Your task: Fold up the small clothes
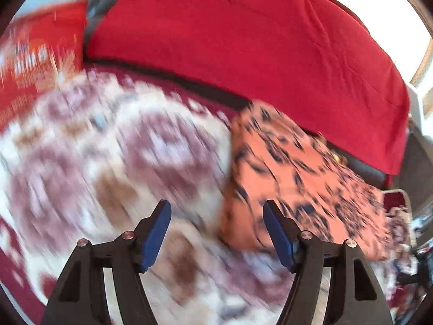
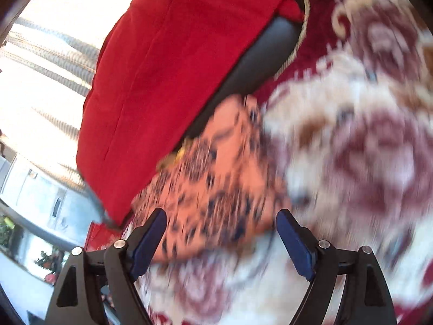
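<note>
An orange garment with a dark print lies folded flat on a patterned rug. In the left wrist view it sits right of centre, and my left gripper stands open just above its near left corner, nothing between the blue pads. In the right wrist view the same orange garment lies ahead of my right gripper, whose jaws stand wide apart over its near edge without pressing on it. Both views are blurred by motion.
A sofa under a red cover runs along behind the garment, also seen as the red cover at left. A red patterned cushion leans at far left. Bright curtained windows lie beyond. The rug spreads to the right.
</note>
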Tool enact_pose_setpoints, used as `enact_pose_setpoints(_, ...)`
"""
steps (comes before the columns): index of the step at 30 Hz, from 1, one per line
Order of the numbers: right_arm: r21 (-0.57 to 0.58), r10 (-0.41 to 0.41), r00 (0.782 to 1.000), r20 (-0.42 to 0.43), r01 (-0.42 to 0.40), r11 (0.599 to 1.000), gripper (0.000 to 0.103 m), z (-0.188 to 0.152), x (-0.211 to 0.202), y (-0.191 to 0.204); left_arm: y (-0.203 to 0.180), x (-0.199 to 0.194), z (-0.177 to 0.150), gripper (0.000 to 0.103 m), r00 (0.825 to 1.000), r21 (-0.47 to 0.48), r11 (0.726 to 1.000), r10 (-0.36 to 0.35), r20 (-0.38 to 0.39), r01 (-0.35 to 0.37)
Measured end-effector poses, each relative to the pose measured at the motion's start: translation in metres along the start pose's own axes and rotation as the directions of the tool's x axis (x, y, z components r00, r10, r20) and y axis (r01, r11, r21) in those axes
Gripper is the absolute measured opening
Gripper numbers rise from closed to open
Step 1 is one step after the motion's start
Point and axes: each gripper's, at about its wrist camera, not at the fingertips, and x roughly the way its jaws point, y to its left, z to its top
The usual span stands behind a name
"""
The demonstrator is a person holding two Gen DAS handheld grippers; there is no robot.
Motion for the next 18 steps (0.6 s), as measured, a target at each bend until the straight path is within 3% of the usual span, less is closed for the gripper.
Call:
enact_pose_setpoints(4, 0.066, 0.034, 0.999, -0.04, -0.031, 0.997, 0.086, -0.012, 0.036, 0.007, -0.027, 0.032, -0.007, 0.075, 0.997, -0.047, 0.998, -0.05, -0.063, 0.047)
enact_pose_setpoints(8, 0.102, -0.013, 0.999, -0.032, 0.017, 0.995, 0.085, -0.001, 0.07, 0.008, -0.038, 0.064, -0.004, 0.075, 0.991, -0.103, 0.995, -0.025, -0.128, 0.011)
enact_pose_setpoints(9, 0.124, -0.019, 1.0, -0.024, 0.022, 0.992, 0.082, -0.001, 0.071, 0.008, -0.038, 0.067, -0.002, 0.063, 0.992, -0.113, 0.994, -0.01, -0.124, -0.004)
enact_pose_setpoints(10, 0.15, -0.025, 0.999, -0.021, 0.028, 0.988, 0.063, 0.006, 0.075, 0.006, -0.038, 0.066, 0.0, 0.036, 0.992, -0.123, 0.992, 0.0, -0.126, -0.016)
enact_pose_setpoints(11, 0.16, -0.045, 0.999, -0.029, 0.049, 0.986, 0.042, 0.009, 0.077, 0.007, -0.036, 0.067, 0.003, 0.025, 0.988, -0.15, 0.989, -0.021, -0.151, -0.002)
enact_pose_setpoints(12, 0.164, -0.058, 0.997, -0.044, 0.065, 0.984, 0.019, 0.012, 0.078, 0.007, -0.035, 0.066, 0.005, 0.021, 0.987, -0.164, 0.987, -0.032, -0.159, 0.005)
enact_pose_setpoints(14, 0.128, -0.061, 0.997, -0.042, 0.066, 0.99, 0.013, 0.017, 0.072, 0.017, -0.04, 0.046, 0.01, 0.018, 0.992, -0.136, 0.991, -0.03, -0.121, 0.014)
enact_pose_setpoints(16, 0.043, -0.039, 0.999, 0.018, 0.039, 0.998, 0.009, 0.021, 0.045, 0.044, -0.056, 0.006, 0.013, 0.016, 0.999, -0.061, 0.997, -0.041, -0.023, 0.039)
enact_pose_setpoints(18, -0.035, 0.013, 0.997, 0.07, -0.011, 0.999, 0.007, 0.019, 0.009, 0.072, -0.068, -0.047, 0.005, 0.015, 0.992, -0.017, 0.995, -0.1, 0.07, 0.102)
